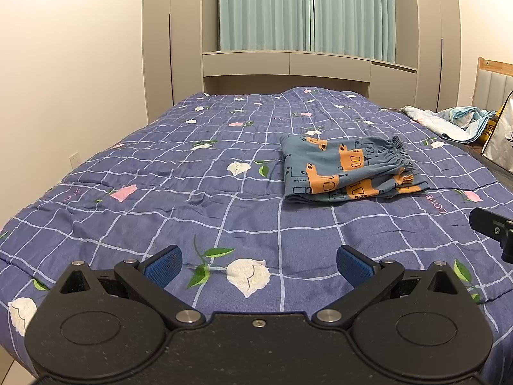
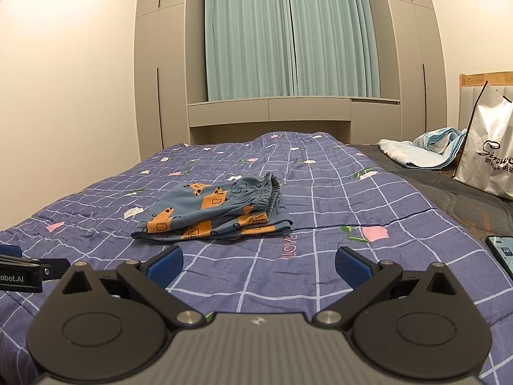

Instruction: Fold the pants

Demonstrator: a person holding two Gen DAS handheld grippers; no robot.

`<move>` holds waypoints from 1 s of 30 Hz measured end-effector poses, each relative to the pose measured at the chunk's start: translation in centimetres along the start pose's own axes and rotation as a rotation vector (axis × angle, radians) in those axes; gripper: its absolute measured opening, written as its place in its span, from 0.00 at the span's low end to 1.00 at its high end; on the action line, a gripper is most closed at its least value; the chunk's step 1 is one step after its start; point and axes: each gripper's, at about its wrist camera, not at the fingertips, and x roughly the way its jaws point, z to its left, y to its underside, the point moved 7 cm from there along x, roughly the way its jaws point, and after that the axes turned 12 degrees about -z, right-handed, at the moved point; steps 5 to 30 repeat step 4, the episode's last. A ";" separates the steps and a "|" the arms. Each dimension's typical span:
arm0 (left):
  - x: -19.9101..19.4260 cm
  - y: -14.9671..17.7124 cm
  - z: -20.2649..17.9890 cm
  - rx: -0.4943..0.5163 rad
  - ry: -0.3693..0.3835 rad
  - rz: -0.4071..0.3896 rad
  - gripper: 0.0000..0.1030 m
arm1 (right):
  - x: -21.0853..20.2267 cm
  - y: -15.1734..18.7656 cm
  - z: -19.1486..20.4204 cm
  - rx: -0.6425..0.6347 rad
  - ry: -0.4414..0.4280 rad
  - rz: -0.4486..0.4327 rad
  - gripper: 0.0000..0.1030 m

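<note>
The blue pants with orange prints (image 1: pixel 349 168) lie folded into a small stack on the purple checked quilt (image 1: pixel 160 192), elastic waistband to the right. They also show in the right wrist view (image 2: pixel 214 213). My left gripper (image 1: pixel 259 264) is open and empty, held over the quilt well short of the pants. My right gripper (image 2: pixel 259 264) is open and empty, near and slightly right of the pants. Part of the right gripper shows at the edge of the left wrist view (image 1: pixel 493 227), and part of the left gripper shows in the right wrist view (image 2: pixel 22 271).
A crumpled light blue cloth (image 2: pixel 423 150) and a white shopping bag (image 2: pixel 487 157) sit at the right by the headboard. A phone (image 2: pixel 503 252) lies on the dark mattress at the right edge. Grey cabinets and teal curtains (image 2: pixel 288 32) stand beyond the bed.
</note>
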 end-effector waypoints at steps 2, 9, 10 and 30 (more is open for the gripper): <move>0.0 0.0 0.0 0.000 -0.001 0.001 0.99 | 0.0 0.0 0.0 0.000 0.000 0.000 1.00; 0.1 0.0 0.1 0.003 -0.002 0.003 0.99 | 0.0 0.0 0.0 0.000 0.000 0.000 1.00; 0.1 0.0 0.1 0.003 -0.002 0.003 0.99 | 0.0 0.0 0.0 0.000 0.000 0.000 1.00; 0.1 0.0 0.1 0.003 -0.002 0.003 0.99 | 0.0 0.0 0.0 0.000 0.000 0.000 1.00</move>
